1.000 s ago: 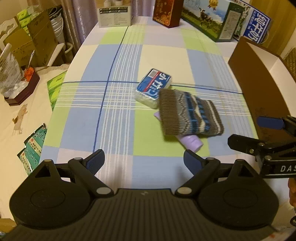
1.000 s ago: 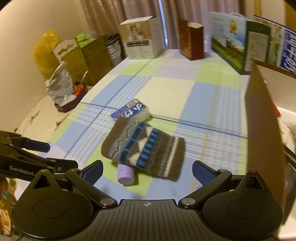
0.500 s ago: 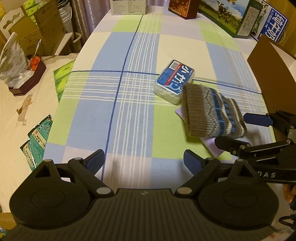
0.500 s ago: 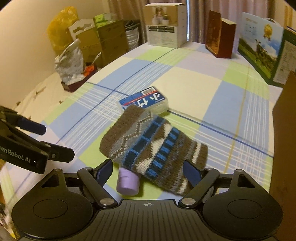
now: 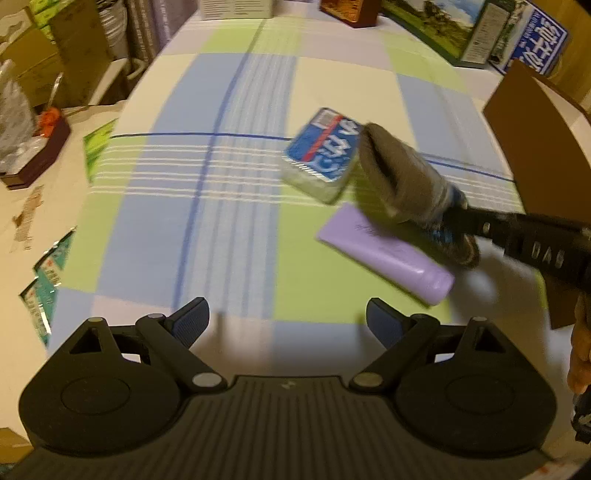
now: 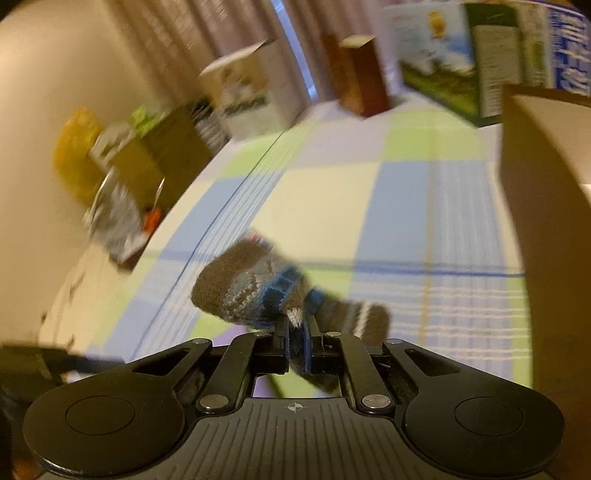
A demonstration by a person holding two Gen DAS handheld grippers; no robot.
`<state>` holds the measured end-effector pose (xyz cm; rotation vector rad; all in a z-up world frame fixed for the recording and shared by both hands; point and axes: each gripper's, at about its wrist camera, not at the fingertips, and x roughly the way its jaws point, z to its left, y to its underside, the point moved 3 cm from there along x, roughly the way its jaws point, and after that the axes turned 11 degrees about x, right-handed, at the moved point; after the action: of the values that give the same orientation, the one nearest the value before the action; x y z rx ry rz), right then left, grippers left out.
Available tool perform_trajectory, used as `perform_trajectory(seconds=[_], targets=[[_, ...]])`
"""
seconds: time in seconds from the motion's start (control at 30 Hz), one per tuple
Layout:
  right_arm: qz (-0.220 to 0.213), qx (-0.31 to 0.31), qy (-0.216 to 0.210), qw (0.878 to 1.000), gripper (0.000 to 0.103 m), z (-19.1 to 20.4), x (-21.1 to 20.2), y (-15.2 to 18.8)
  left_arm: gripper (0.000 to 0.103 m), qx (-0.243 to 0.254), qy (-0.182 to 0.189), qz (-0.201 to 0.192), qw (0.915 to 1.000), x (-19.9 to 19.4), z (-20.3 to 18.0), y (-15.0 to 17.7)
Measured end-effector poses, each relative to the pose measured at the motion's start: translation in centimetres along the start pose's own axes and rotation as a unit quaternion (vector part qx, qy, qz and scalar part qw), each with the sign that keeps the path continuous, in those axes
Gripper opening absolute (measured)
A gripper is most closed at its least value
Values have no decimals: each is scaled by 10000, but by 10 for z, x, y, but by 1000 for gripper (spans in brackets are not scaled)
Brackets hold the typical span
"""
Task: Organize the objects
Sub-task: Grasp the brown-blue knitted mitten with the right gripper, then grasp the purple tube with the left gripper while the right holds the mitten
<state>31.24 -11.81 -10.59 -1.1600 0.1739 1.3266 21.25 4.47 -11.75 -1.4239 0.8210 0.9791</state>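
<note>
A brown knitted mitten (image 6: 251, 288) with blue and white bands hangs lifted off the checked tablecloth. My right gripper (image 6: 297, 332) is shut on its cuff end. In the left wrist view the same mitten (image 5: 402, 177) dangles from the right gripper (image 5: 454, 218) above a purple tube (image 5: 388, 254), which lies bare on the cloth. A blue and white packet (image 5: 325, 155) sits just left of the mitten. My left gripper (image 5: 288, 317) stands open over the cloth, near the tube, with nothing between its fingers.
A brown cardboard box (image 5: 535, 140) with a raised flap stands at the right; in the right wrist view the box (image 6: 546, 221) is close. Printed cartons (image 5: 461, 29) line the far table edge. Packets and a tray (image 5: 33, 147) lie left of the table.
My right gripper closed on the mitten and lifted it, which uncovered the purple tube. Its view has rolled and blurred. The left gripper stayed open and sank a little toward the cloth.
</note>
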Motion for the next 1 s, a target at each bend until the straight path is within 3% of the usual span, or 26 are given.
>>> perform_trajectory(seconds=[0.23, 0.37, 0.53, 0.63, 0.67, 0.7, 0.73, 0.77, 0.83, 0.97, 1.0], targets=[[-491, 436, 293, 9974, 3, -20, -23, -25, 90, 19, 341, -101, 9994, 18, -31, -23], [-610, 441, 436, 9962, 3, -26, -27, -27, 90, -35, 345, -78, 9994, 35, -44, -34], [-331, 294, 435, 9981, 3, -25, -24, -23, 87, 123, 51, 22, 9999, 53, -51, -37], [-75, 298, 380, 9988, 8, -25, -19, -17, 75, 287, -119, -97, 9995, 50, -47, -33], [28, 300, 374, 9988, 24, -26, -17, -14, 67, 328, -140, -138, 9993, 49, -44, -32], [113, 306, 378, 9988, 50, -25, -16, -11, 57, 372, -145, -175, 9990, 47, -41, -29], [139, 274, 358, 9989, 62, -24, -15, -8, 51, 419, -148, -214, 9988, 44, -37, -27], [125, 177, 320, 9993, 72, -22, -15, -5, 38, 450, -167, -246, 9985, 42, -32, -24], [185, -100, 242, 9995, 75, -17, -15, 0, 34, 443, -215, -266, 9984, 38, -21, -18], [566, -798, 77, 9952, 101, -4, -7, 7, 27, 227, -327, -257, 9989, 28, 6, -3], [667, -1030, 69, 9924, 101, 0, -4, 9, 27, 180, -372, -241, 9989, 26, 13, 1]])
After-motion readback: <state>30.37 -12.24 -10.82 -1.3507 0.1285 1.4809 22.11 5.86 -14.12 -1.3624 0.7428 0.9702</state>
